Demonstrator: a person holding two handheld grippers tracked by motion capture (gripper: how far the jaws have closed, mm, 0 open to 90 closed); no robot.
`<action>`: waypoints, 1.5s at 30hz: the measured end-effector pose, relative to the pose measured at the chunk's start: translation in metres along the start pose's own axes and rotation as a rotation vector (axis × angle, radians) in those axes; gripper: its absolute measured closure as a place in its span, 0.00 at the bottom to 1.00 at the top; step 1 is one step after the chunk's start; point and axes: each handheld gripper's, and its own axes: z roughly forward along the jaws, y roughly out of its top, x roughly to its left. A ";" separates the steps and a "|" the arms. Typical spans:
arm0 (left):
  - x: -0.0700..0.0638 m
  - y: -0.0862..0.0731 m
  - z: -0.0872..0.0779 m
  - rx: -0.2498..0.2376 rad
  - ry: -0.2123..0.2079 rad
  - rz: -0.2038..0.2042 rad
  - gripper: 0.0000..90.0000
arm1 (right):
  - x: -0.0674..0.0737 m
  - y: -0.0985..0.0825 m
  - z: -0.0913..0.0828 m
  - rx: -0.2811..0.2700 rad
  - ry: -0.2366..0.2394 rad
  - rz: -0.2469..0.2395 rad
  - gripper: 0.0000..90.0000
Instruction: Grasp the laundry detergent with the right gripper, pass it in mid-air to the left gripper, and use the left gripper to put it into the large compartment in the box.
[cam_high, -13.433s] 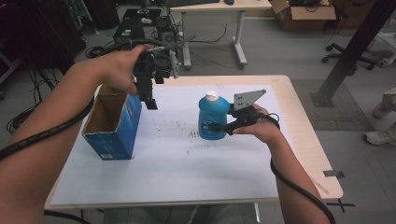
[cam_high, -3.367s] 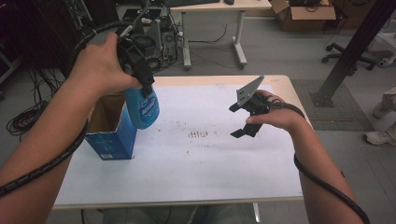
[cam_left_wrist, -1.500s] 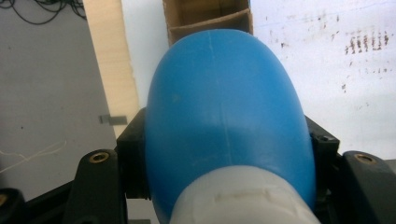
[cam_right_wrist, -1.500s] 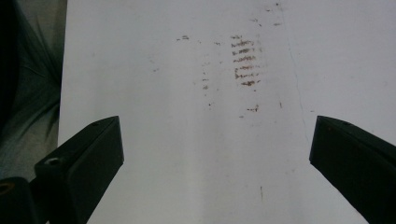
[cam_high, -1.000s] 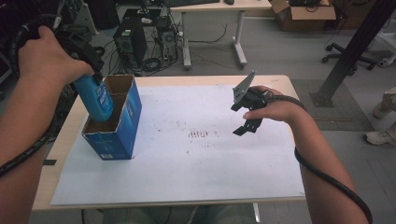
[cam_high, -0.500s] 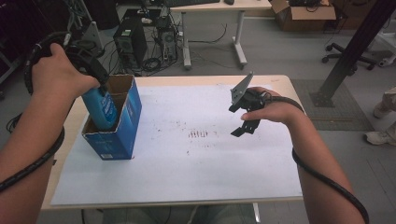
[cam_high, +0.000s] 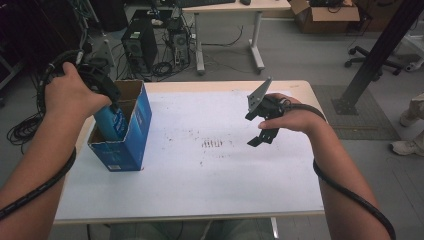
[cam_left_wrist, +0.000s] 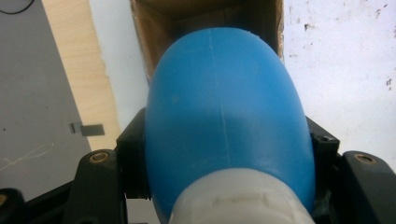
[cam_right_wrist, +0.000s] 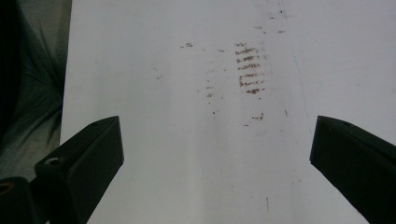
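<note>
So the left gripper (cam_high: 112, 102) has the blue bottle (cam_high: 111, 122) clamped tight between its jaws, and in the left gripper view you can see both black jaws pressed against the bottle's sides right near the white cap (cam_left_wrist: 240, 205). The bottle is partway down inside the open blue cardboard box (cam_high: 131, 142), which sits near the left edge of the table (cam_high: 200, 200); its lower part is hidden by the box wall, so I can't tell whether it's touching the bottom. From the gripper's own camera the bottle points straight into the brown inside of the box (cam_left_wrist: 205, 14). The right gripper (cam_high: 261, 127) is well apart from all that, hanging over the right half of the white tabletop with its jaws spread wide and nothing between them. The right gripper view looks down past both open jaws at bare white surface with a patch of brownish smudges (cam_right_wrist: 250, 70), the same marks you see mid-table in the high view (cam_high: 212, 144). A cable trails down each forearm.
</note>
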 end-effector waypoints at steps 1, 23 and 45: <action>0.000 0.000 0.003 0.001 -0.002 -0.001 0.41 | 0.000 0.000 0.000 0.001 0.000 -0.002 0.03; -0.002 0.000 0.047 0.021 -0.024 0.003 0.41 | 0.002 -0.001 0.002 -0.003 0.004 0.002 0.03; -0.005 0.003 0.069 0.033 0.003 0.019 0.41 | 0.002 -0.003 0.005 -0.013 0.007 0.005 0.03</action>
